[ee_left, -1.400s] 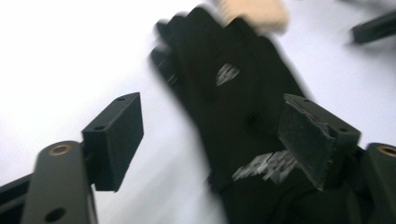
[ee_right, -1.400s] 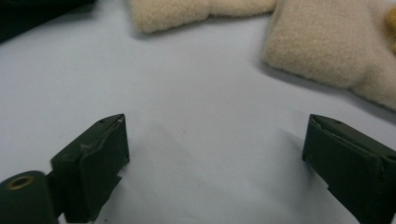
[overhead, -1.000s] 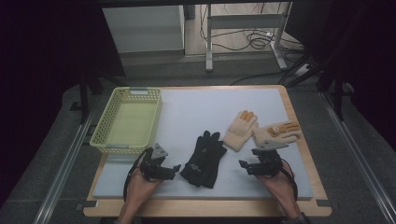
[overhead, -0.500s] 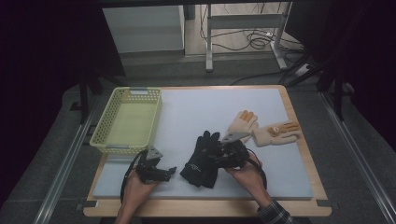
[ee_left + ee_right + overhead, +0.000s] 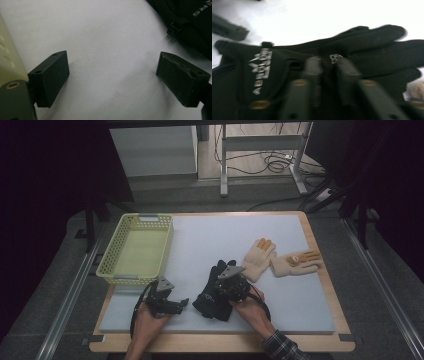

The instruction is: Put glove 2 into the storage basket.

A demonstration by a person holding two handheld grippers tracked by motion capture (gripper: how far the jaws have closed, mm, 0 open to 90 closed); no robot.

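A black glove (image 5: 206, 301) lies on the white mat near the front, fingers pointing away. My right gripper (image 5: 217, 292) is on it from the right. In the right gripper view the jaws (image 5: 328, 65) have just been closing and stand close together, pinching the black glove (image 5: 372, 50) fabric; the picture is blurred. My left gripper (image 5: 185, 304) rests on the mat just left of the glove, open. The left gripper view has its fingers (image 5: 112, 80) wide apart over bare mat, the black glove (image 5: 190, 22) at the upper right.
Two beige gloves (image 5: 260, 257) (image 5: 296, 262) lie to the right of the black one. A pale yellow basket (image 5: 147, 218) stands at the mat's left edge. The white mat (image 5: 225, 235) covers a wooden table with metal rails on both sides.
My right hand has swept left from beside the beige gloves onto the black glove, and its jaws have closed on the fabric. The left hand has kept still.
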